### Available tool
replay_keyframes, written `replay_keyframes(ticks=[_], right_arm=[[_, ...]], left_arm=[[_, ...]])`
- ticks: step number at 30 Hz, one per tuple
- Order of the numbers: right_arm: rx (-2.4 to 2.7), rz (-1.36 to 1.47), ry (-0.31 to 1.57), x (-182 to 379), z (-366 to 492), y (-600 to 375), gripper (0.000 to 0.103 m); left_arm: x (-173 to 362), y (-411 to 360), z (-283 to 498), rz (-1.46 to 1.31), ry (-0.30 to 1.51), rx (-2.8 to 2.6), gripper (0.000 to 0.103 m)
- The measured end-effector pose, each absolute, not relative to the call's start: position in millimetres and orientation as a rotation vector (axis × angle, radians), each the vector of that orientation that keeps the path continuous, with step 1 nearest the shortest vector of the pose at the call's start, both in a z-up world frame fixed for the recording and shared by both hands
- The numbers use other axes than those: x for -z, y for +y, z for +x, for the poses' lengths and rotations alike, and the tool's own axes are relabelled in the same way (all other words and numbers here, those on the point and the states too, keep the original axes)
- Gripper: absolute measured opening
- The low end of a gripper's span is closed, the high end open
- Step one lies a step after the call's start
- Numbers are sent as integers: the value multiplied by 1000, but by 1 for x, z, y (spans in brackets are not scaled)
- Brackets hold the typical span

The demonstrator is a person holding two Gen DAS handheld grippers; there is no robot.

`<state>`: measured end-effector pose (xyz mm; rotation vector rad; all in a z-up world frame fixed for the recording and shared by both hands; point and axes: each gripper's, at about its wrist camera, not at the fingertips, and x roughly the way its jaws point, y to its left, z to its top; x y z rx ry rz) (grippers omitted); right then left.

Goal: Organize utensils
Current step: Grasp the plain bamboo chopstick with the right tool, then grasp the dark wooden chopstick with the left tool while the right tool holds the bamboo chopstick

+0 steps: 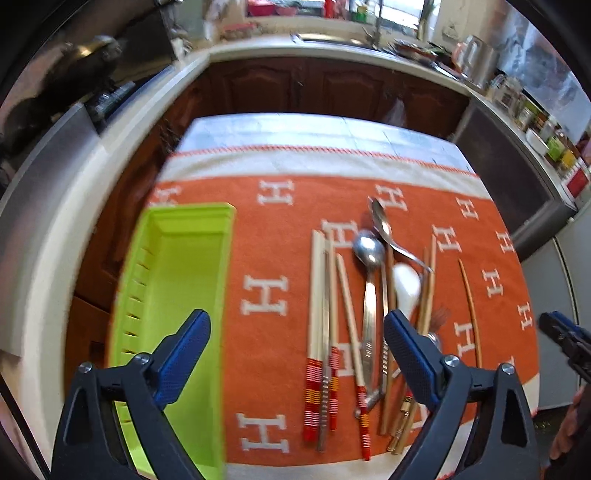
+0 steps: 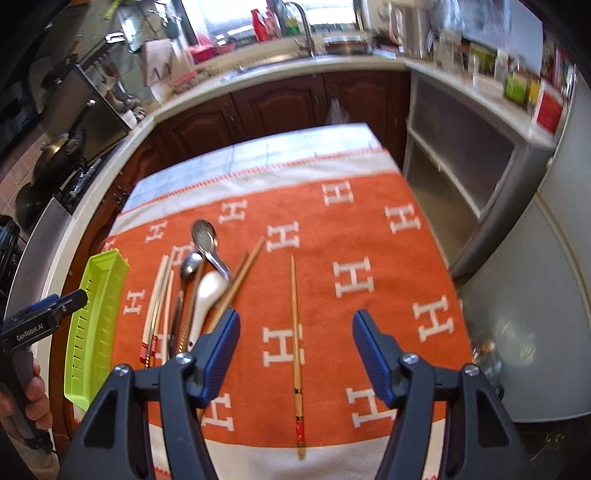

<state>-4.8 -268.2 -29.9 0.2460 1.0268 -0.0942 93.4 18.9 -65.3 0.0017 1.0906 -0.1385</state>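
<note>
Right now both grippers are hanging wide apart and holding nothing. Left gripper point(image 1: 297, 354) is hovering between the lime-green tray point(image 1: 184, 295) and the utensil pile point(image 1: 362, 302) of chopsticks and spoons lying on the orange blanket point(image 1: 266, 236) covering the surface. Right gripper point(image 2: 293, 350) is hovering above a single chopstick point(image 2: 295, 350), which is lying apart from the pile.

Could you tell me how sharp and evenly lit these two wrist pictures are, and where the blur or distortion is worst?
Left wrist view: the green tray and chopsticks smear with motion blur; the counter bows from fisheye. Right wrist view: the lone chopstick reads sharper, the shelf jars blur, and the window blows out white.
</note>
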Motion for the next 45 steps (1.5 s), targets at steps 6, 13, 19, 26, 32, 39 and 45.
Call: replay_keyframes(ticks=[6,13,19,26,32,39,45], right_arm=[[54,287,1182,87,-2,-268,51],[35,238,1275,132,2,-252,41],[66,74,1224,136,2,-236,20],[46,174,1218,134,-2,-252,7],[27,219,1219,134,-5,-254,7],[15,241,1214,134,-8,-256,7],[9,257,1211,134,-11,-258,7]], left_arm=[[96,-14,95,9,1158,254,68],[118,-59,89,66,1206,366,51],[126,-85,83,135,1220,410,51],[140,-110,87,222,1239,405,34],[150,-126,91,308,1243,363,15],[149,-132,93,296,1263,377,15],[153,-129,94,290,1271,379,17]])
